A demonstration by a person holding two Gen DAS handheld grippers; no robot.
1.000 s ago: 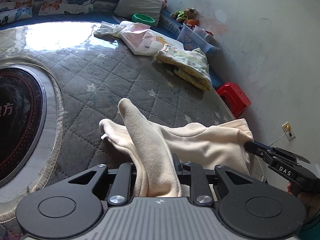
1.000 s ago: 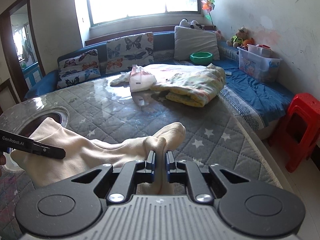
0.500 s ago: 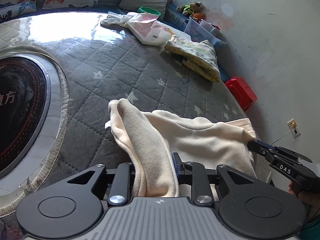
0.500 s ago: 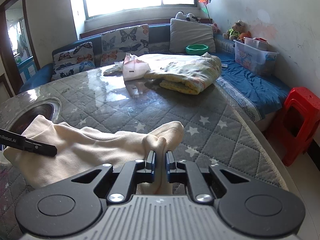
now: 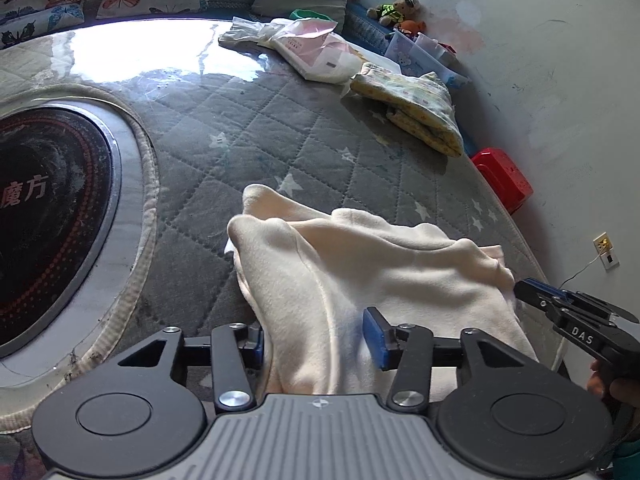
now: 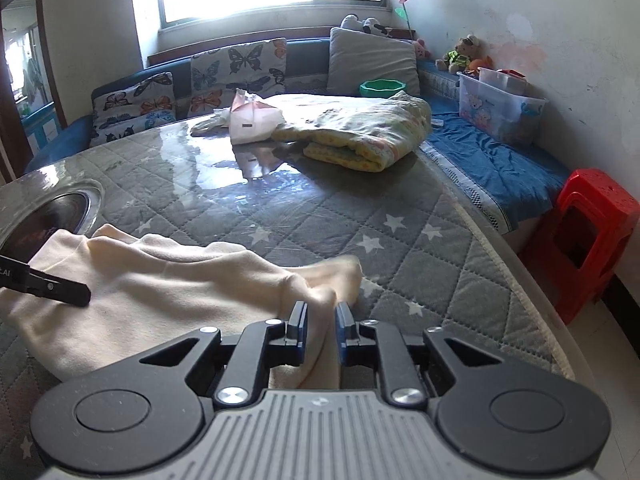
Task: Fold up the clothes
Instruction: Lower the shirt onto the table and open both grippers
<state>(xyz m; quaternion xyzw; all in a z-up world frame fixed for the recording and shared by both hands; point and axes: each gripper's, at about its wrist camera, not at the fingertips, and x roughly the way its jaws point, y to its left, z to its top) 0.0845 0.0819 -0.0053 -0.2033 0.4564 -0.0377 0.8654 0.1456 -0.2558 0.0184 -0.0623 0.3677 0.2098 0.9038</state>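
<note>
Cream fleece, thick and limp, makes up the garment (image 5: 372, 272) that lies bunched on the grey quilted table cover (image 5: 256, 148), near the table's front edge and well apart from the folded yellow blanket (image 5: 416, 108) and the pink-and-white packet (image 5: 316, 52) at the far side. The left gripper (image 5: 316, 336) has its jaws opening: the blue pads stand clear on either side of a band of the fabric that runs between them, so nothing is pinched there. The right gripper (image 6: 322, 330) also has its jaws opening, only narrowly so far; a fold of the garment's corner sits in the gap, and its pads seem to be just coming off the cloth. Such fabric looks light, soft and not slippery, so it should drape and sag from any point at which it is lifted, and a thick fold will probably spring back a little unless pressed flat. By that judgement the best holds are at two corners or along a hem, both layers taken together, not in the loose middle, where a pinch would only raise a peak.
</note>
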